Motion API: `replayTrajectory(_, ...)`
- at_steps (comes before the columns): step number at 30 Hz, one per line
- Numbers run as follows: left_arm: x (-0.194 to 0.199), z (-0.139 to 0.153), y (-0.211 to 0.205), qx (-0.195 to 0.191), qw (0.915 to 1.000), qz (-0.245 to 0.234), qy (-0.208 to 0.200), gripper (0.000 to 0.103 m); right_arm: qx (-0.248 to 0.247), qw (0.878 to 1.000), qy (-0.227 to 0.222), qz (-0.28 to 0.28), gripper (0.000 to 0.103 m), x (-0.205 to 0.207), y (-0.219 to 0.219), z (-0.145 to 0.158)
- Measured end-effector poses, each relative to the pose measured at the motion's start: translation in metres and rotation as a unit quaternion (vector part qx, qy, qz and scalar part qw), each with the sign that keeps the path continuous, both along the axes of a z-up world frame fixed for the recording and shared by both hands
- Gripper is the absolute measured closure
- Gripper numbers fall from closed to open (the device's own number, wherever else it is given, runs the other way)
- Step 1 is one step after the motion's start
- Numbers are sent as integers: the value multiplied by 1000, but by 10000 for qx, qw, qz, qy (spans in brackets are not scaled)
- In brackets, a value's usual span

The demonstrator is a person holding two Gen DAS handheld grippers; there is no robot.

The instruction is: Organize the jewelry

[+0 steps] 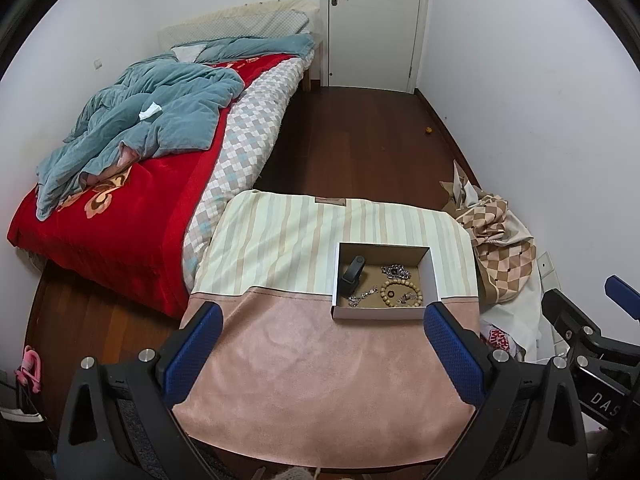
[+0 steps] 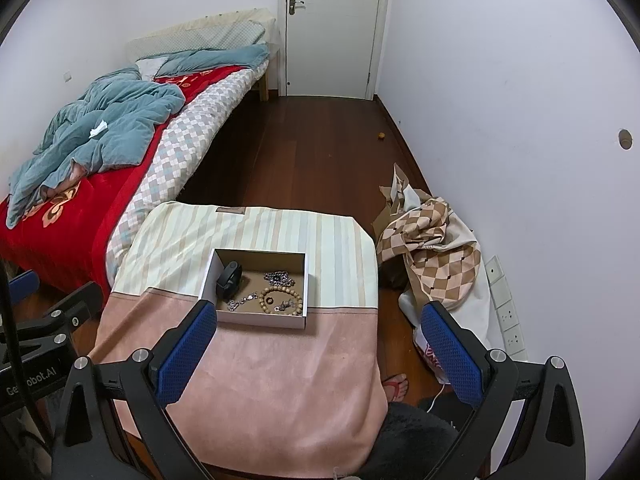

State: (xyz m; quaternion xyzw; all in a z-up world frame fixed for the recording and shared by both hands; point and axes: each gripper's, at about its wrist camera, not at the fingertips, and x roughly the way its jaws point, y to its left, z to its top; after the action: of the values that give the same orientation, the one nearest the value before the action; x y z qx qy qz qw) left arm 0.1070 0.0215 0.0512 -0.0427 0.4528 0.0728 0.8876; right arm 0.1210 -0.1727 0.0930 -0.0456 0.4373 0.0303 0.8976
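1. Left wrist view, nearest first: left gripper [image 1: 322, 334] fills the bottom of frame, jaws wide apart, nothing btwn them. Blue pads [image 1: 196, 354] flank the pink part of the cloth [image 1: 320, 380].
2. Cloth covers a table; pink half near the camera, striped half beyond, mid-frame.
3. Box [image 1: 435, 276] sits right of centre, on the pink/striped border, open top. Its near right corner is just beside the right pad.
4. In the box: black watch [image 1: 352, 273] at left, standing tilted; chain [image 1: 395, 271] at back centre; bead bracelet [image 1: 401, 293] at front right w/ a small dark ring [image 1: 390, 293] inside its loop; silver piece [image 1: 362, 295] at front left.
5. Right gripper [image 1: 588, 332] seen at lower right edge, partly cut off.
6. Bed [image 1: 120, 216] w/ red blanket & blue quilt upper left; door [image 1: 374, 20] top centre; checked fabric [image 1: 500, 248] on the floor at right.
7. Right wrist view, nearest first: right gripper [image 2: 320, 334] at bottom, jaws wide apart, empty. Left pad [image 2: 188, 352] is just beside the box [image 2: 208, 276] front-left corner; right pad hangs over the floor, off the table.
8. Box sits centre-left here, same contents: watch [image 2: 229, 278], chain [image 2: 279, 279], bracelet [image 2: 280, 301], ring [image 2: 269, 301], silver piece [image 2: 242, 302].
9. Left gripper [image 2: 44, 308] at left edge, cut off.
10. A foot in a red sandal [image 2: 396, 386] shows lower right, by the cloth edge.
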Motion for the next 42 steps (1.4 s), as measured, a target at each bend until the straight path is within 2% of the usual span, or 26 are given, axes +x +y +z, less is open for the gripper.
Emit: replayTrajectory(42, 0, -3, 0, -11, 10000, -19, 25, 0, -22, 10000, 59, 16, 0, 1, -2, -7)
